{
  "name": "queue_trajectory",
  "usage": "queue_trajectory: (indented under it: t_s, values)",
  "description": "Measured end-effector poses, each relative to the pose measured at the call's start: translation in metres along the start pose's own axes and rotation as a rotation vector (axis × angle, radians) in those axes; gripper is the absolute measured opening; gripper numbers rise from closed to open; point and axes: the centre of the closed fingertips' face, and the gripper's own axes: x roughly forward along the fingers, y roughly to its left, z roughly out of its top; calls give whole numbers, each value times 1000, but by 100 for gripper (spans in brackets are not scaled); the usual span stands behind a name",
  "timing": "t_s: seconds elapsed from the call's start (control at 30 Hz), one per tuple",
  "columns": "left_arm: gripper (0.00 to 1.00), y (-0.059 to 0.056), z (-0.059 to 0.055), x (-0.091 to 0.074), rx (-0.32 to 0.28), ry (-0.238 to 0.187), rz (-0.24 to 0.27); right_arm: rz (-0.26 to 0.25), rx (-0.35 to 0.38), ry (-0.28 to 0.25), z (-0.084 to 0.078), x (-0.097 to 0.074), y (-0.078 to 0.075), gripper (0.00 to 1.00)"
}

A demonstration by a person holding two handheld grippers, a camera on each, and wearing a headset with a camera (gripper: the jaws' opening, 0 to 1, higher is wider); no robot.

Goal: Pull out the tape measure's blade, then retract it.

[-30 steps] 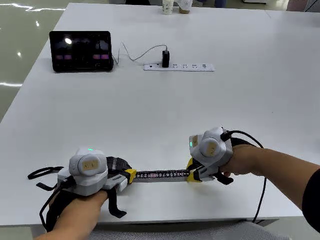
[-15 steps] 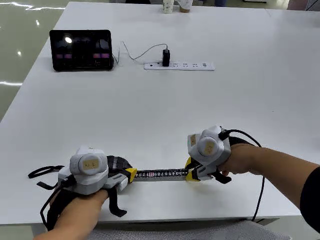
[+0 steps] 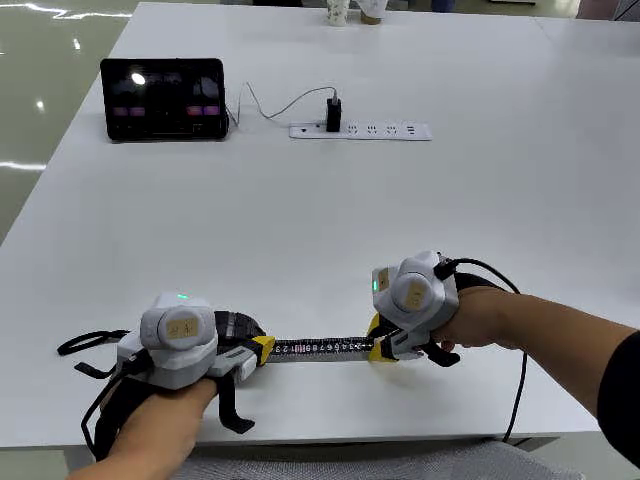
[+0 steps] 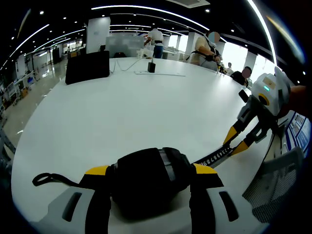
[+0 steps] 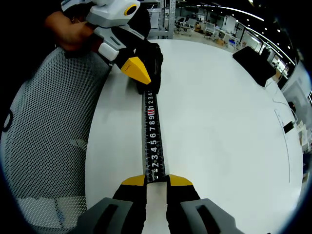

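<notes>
Near the front edge of the smooth white table [image 3: 400,200], two grippers are sharing one tape measure. The left gripper [image 4: 152,170] is clamping its yellow-tipped jaws around the rounded black case [image 4: 146,187]. The right gripper [image 5: 157,181] is pinching the tip of the flat, dark, white-numbered blade [image 5: 152,131], its jaws nearly closed. Compared with a second ago, the right gripper is sitting slightly closer to the left, with less blade showing between them. Farther back, one glossy tablet [image 3: 163,98] and one white power strip [image 3: 375,131] are lying well apart.
</notes>
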Motion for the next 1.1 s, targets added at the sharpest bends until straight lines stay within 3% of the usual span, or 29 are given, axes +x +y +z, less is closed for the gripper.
queue_trajectory:
  t_s: [1.1]
  values:
    - [60, 0, 0, 0, -1, -1, 0, -6, -5, -19, 10, 5, 0, 12]
